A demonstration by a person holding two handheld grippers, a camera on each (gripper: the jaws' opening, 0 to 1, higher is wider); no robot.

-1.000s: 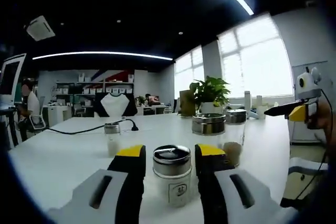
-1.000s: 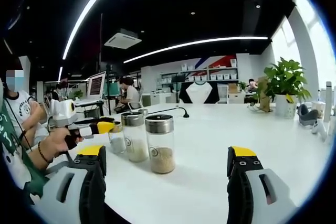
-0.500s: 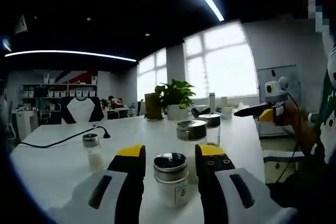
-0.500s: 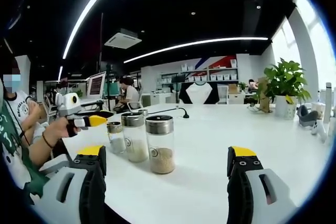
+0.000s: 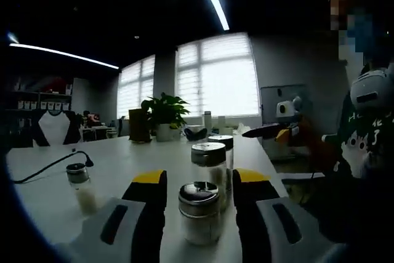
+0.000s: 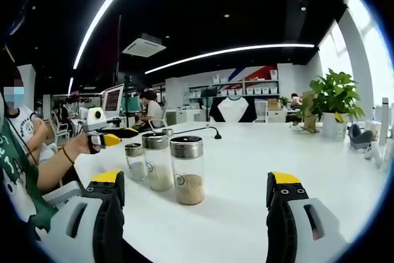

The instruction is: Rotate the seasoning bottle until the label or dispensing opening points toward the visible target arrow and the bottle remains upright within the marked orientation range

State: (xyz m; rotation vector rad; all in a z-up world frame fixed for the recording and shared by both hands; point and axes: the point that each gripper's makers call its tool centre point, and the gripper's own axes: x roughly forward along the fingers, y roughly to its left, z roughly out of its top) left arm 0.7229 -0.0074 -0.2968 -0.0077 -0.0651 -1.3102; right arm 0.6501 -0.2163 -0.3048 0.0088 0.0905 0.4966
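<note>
You're working on the big white table [image 6: 258,170], so use the row of three jars as your landmark. The tall jar with tan grains [image 6: 188,170] sits at the near end of that row in the right gripper view, with a second tall jar [image 6: 159,161] and a short one [image 6: 135,162] behind it.

Your left gripper [image 5: 198,192] has the small seasoning bottle [image 5: 199,212] between its jaws, just in front of that row; they look snug against it, but I can't tell if they're actually pinching. Your right gripper [image 6: 194,192] is spread wide, holding nothing, well off to the side.

For the twist: keep the wrist level, turn slowly, don't bump the tall jar right behind it. I can't spot the arrow from here.
</note>
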